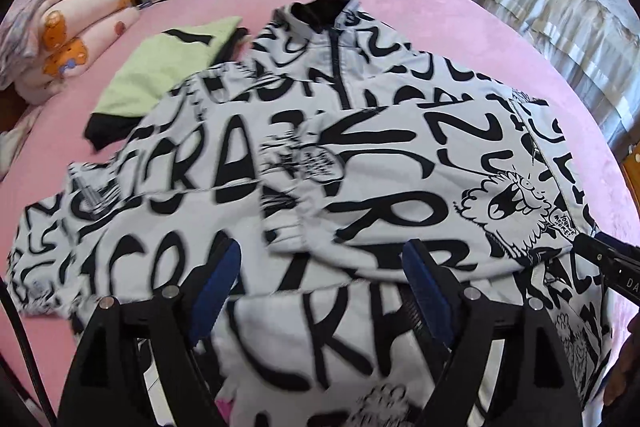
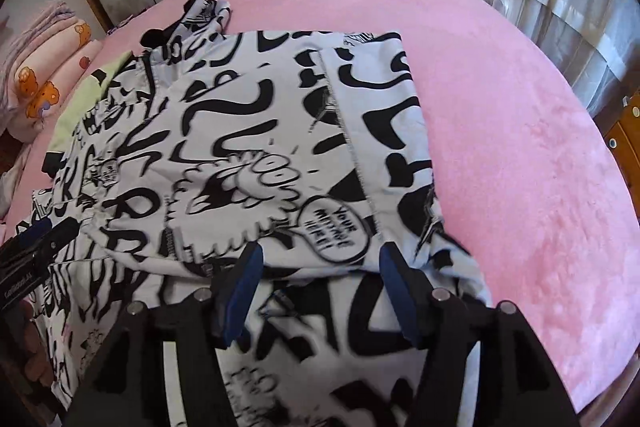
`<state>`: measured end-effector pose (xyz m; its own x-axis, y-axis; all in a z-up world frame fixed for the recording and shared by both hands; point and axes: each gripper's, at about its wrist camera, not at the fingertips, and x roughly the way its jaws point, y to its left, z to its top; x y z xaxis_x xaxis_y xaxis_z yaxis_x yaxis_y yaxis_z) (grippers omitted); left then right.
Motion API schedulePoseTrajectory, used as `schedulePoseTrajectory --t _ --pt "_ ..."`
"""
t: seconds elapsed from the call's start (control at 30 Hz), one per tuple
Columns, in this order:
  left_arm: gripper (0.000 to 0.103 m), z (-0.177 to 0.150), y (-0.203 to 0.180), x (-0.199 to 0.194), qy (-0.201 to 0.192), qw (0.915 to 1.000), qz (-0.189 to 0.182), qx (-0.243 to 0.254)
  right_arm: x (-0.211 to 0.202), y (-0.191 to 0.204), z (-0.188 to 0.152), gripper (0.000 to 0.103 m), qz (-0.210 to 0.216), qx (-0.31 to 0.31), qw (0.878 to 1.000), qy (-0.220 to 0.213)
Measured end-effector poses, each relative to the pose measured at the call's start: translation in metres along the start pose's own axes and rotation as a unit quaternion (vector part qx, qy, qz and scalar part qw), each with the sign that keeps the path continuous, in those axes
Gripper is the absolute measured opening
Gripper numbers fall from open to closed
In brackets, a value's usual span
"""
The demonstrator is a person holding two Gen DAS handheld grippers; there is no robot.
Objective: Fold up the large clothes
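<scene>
A large white jacket with black graffiti lettering (image 1: 320, 147) lies spread on the pink bed, collar at the far end, both sleeves folded in across its front. It also fills the right wrist view (image 2: 260, 147). My left gripper (image 1: 320, 267) is open, its blue-padded fingers (image 1: 220, 279) hovering over the jacket's near hem with nothing between them. My right gripper (image 2: 320, 275) is open too, just above the jacket's near right part. The right gripper's tip shows at the right edge of the left wrist view (image 1: 608, 259); the left gripper shows at the left edge of the right wrist view (image 2: 36, 247).
A light green garment with black trim (image 1: 160, 71) lies partly under the jacket's left shoulder. Folded pink cartoon quilts (image 1: 64, 43) are stacked at the far left. The pink bed cover (image 2: 520, 147) stretches bare to the right. A cream ruffled covering (image 1: 560, 7) stands at the far right.
</scene>
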<state>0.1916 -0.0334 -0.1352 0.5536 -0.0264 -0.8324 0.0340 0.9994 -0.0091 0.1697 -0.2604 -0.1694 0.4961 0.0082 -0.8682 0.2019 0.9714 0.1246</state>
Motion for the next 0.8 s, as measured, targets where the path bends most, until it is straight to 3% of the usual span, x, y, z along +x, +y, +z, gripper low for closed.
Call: schedulePoseTrajectory --t 0.17,0.33,0.6,0.73,0.8 --pt "0.082 -0.020 0.051 -0.042 0.003 0.9986 -0.019 -0.048 -0.025 0.031 -0.018 0.061 0.010 0.001 1.000 0.000" --pt "0.082 -0.035 0.109 -0.082 -0.029 0.9980 -0.001 -0.056 -0.049 0.081 -0.028 0.061 0.011 -0.036 0.999 -0.008" --pt "0.082 -0.037 0.233 -0.130 -0.052 0.9886 0.038 -0.136 -0.088 0.204 -0.027 0.061 0.052 -0.116 0.991 -0.052" --pt "0.082 -0.031 0.294 -0.144 -0.047 0.9821 0.058 -0.173 -0.100 0.276 -0.030 0.061 0.085 -0.175 0.979 -0.066" --pt "0.082 -0.028 0.321 -0.145 -0.033 0.9800 0.052 -0.189 -0.101 0.310 -0.033 0.061 0.099 -0.206 0.971 -0.067"
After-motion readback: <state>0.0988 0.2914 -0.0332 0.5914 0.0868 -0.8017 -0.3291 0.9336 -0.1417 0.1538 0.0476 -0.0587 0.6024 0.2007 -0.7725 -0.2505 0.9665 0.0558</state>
